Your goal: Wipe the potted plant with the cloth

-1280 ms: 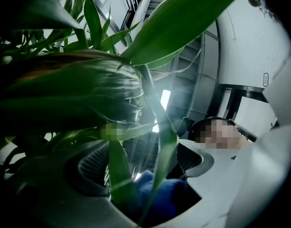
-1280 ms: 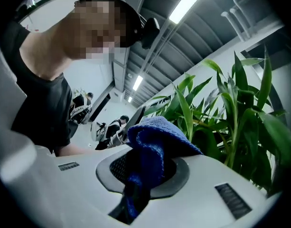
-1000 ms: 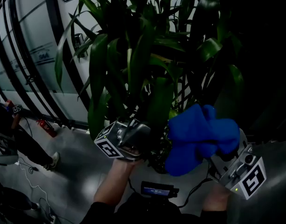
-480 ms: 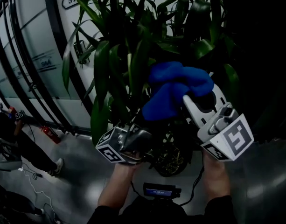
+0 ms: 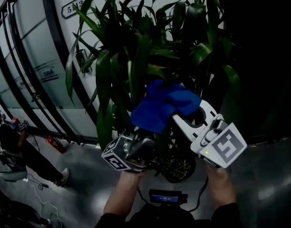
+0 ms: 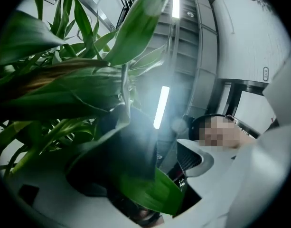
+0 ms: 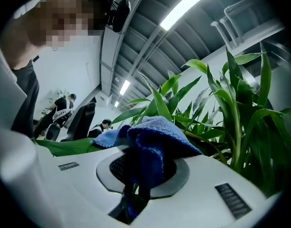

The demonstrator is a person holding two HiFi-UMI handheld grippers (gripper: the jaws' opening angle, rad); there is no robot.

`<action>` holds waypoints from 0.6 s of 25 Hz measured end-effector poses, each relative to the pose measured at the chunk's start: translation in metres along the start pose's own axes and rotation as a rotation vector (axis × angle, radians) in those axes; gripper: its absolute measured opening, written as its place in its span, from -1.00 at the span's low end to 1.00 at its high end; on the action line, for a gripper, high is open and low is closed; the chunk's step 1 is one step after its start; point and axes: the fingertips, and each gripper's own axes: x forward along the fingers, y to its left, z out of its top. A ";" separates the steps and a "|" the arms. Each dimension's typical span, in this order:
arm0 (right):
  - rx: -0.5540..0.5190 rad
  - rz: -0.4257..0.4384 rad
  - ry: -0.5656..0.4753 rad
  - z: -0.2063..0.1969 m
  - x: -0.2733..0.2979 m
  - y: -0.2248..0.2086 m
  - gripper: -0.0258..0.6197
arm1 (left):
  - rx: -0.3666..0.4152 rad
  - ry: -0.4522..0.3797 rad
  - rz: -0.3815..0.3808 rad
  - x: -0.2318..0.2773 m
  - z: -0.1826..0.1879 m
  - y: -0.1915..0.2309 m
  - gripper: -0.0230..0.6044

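Left to right, head view. My left gripper (image 5: pixel 141 145) sits low under the potted plant (image 5: pixel 136 56), jaws pointing to 12 o'clock. In the left gripper view a leaf (image 6: pixel 150 194) runs between the two jaws. Glare washes out that view, so I judge the jaws to be clenched on the leaf rather than merely around it.

At centre, the cloth (image 5: pixel 164 106) lies bunched against the foliage, at 1 o'clock from the left gripper. My right gripper (image 5: pixel 182 118) grasps it, with blue folds spilling over both jaws in the right gripper view, and the cloth sits at 11 o'clock from the gripper body.

To wipe well, I should hold the pinned leaf taut and draw the cloth along the blade from base to tip. Pressure should be light, as leaves crease easily.
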 end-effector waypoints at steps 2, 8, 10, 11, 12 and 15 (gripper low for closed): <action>-0.018 0.018 0.019 -0.001 -0.004 0.008 -0.69 | -0.002 -0.004 0.003 -0.001 0.000 0.001 0.48; -0.103 0.089 0.113 -0.020 -0.017 0.043 -0.69 | -0.027 -0.029 0.006 -0.005 0.001 0.004 0.48; -0.117 0.107 0.134 -0.024 -0.020 0.051 -0.69 | -0.034 -0.032 0.006 -0.004 0.001 0.004 0.48; -0.122 0.114 0.144 -0.026 -0.022 0.054 -0.69 | -0.037 -0.034 0.006 -0.004 0.001 0.004 0.48; -0.128 0.122 0.153 -0.028 -0.024 0.057 -0.69 | -0.040 -0.036 0.008 -0.003 0.001 0.004 0.48; -0.136 0.143 0.177 -0.033 -0.031 0.065 -0.69 | -0.048 -0.039 0.013 -0.002 0.000 0.005 0.48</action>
